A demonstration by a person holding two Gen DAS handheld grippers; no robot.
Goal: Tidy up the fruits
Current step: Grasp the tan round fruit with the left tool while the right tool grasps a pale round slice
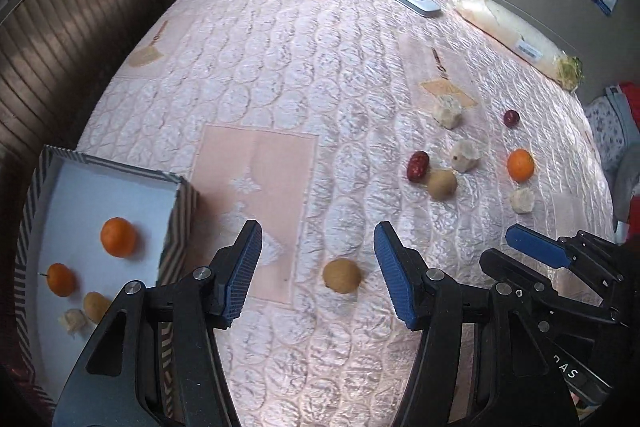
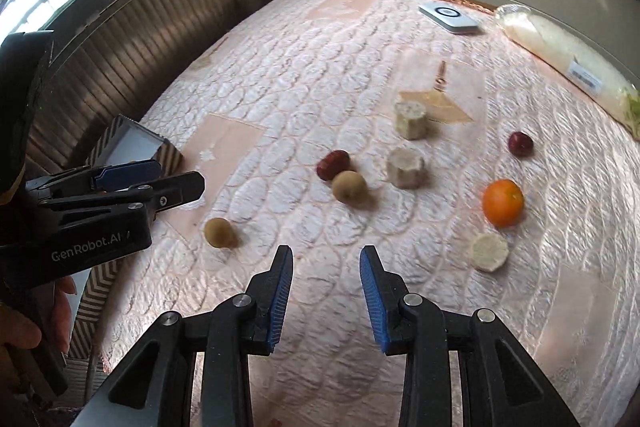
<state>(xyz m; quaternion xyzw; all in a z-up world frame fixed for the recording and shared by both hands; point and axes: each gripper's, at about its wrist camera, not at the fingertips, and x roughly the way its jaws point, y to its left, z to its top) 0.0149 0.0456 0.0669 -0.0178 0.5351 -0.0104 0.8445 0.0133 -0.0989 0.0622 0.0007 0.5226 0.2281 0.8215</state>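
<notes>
In the left wrist view my left gripper (image 1: 318,261) hangs open over the quilted pink bedspread, with a brown round fruit (image 1: 342,275) lying just beyond its fingertips, untouched. A striped box (image 1: 120,167) at the left holds two oranges (image 1: 118,237), a brown fruit (image 1: 95,305) and a pale husked piece (image 1: 73,321). My right gripper (image 2: 326,283) stands slightly open with nothing between its pads. Ahead of it lie an orange (image 2: 503,203), a brown fruit (image 2: 349,187), two red dates (image 2: 333,165) and pale chunks (image 2: 405,167).
A white flat device (image 2: 448,19) and a long bagged white vegetable (image 2: 568,63) lie along the far edge by the wall. A slatted radiator cover runs down the left side. A hand holds the left gripper (image 2: 176,175) near the box.
</notes>
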